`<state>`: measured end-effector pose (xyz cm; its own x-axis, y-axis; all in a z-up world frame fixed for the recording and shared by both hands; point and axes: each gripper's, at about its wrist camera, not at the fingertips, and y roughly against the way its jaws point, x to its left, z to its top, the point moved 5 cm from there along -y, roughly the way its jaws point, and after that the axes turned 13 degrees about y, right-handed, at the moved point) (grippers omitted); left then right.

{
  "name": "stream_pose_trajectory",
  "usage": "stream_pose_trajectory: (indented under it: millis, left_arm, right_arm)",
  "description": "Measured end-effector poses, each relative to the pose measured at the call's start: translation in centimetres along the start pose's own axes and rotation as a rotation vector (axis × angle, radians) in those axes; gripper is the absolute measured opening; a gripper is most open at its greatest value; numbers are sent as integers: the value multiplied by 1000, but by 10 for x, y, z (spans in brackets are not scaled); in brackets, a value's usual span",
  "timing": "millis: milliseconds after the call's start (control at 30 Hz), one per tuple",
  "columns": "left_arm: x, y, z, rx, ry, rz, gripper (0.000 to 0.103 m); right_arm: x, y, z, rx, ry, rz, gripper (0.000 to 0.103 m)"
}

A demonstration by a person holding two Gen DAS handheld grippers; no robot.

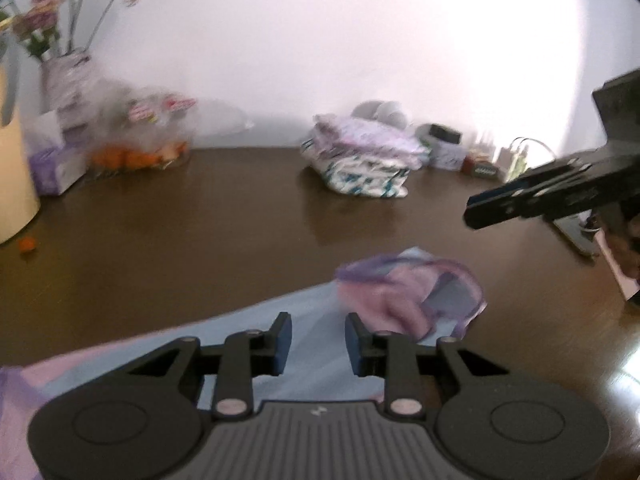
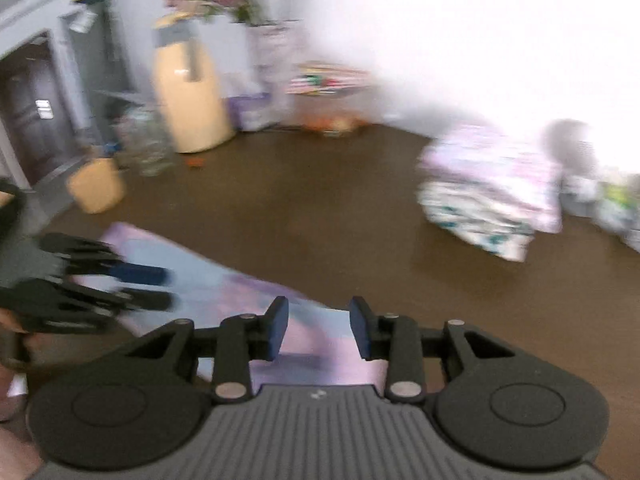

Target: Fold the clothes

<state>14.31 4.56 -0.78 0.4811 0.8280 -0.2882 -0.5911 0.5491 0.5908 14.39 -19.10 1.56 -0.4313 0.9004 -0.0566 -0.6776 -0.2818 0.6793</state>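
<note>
You are between folds: the pale blue and pink garment lies on the brown table, released. Left gripper and right gripper both stand spread, empty. Next, pinch an edge.

surface: dark brown, glossy
near edge: pale blue and pink garment lying flat, one end bunched
far side: stack of folded clothes
left: cream jug, flower vase, purple box, bag of oranges, one loose orange
</note>
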Motion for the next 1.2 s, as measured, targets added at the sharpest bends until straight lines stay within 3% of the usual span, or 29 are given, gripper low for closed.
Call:
stream_pose_trajectory:
  millis: [67, 100, 167, 300, 433, 667, 767, 833, 933, 967, 1000, 1133, 1167, 1200]
  left_arm:
    - [-17, -8, 3, 0, -17, -42, 21]
    - [-25, -13, 4, 9, -30, -55, 21]
    - [-38, -24, 5, 31, -55, -66, 21]
    - [-42, -50, 0, 92, -86, 0, 19]
    - [-29, -65, -7, 130, -46, 24, 18]
    - [-25, -62, -8, 122, -40, 23, 20]
    - [-31, -47, -1, 84, -52, 13, 32]
    - [-34, -38, 2, 60, -63, 9, 38]
    - [-39, -26, 5, 30, -82, 3, 57]
    - [-41, -25, 4, 27, -90, 1, 69]
    - [-43, -25, 3, 25, -98, 0, 73]
    - [-46, -31, 0, 37, -107, -1, 71]
    - [-47, -32, 1, 37, -111, 3, 67]
    - [-46, -35, 1, 39, -115, 6, 53]
  right_arm:
    - [-13, -3, -11, 23, -16, -41, 30]
    - [-15, -8, -18, 35, -35, -20, 25]
    - [-14, -17, -28, 45, -75, 40, 24]
    - [1, -34, -32, 39, -63, 110, 21]
    - [14, -53, -31, 41, -41, 155, 19]
    - [15, -62, -39, 23, -52, 171, 19]
    - [4, -44, -36, -28, -96, 186, 26]
    - [-7, -28, -34, -63, -119, 154, 43]
    - [-25, -21, -41, -58, -170, 128, 57]
    - [-31, -22, -45, -50, -197, 125, 60]
    - [-36, -24, -50, -40, -231, 133, 62]
    - [-42, -34, -62, -30, -304, 172, 62]
    - [-42, -36, -64, -31, -313, 180, 62]
    - [-41, -38, -65, -32, -313, 183, 62]
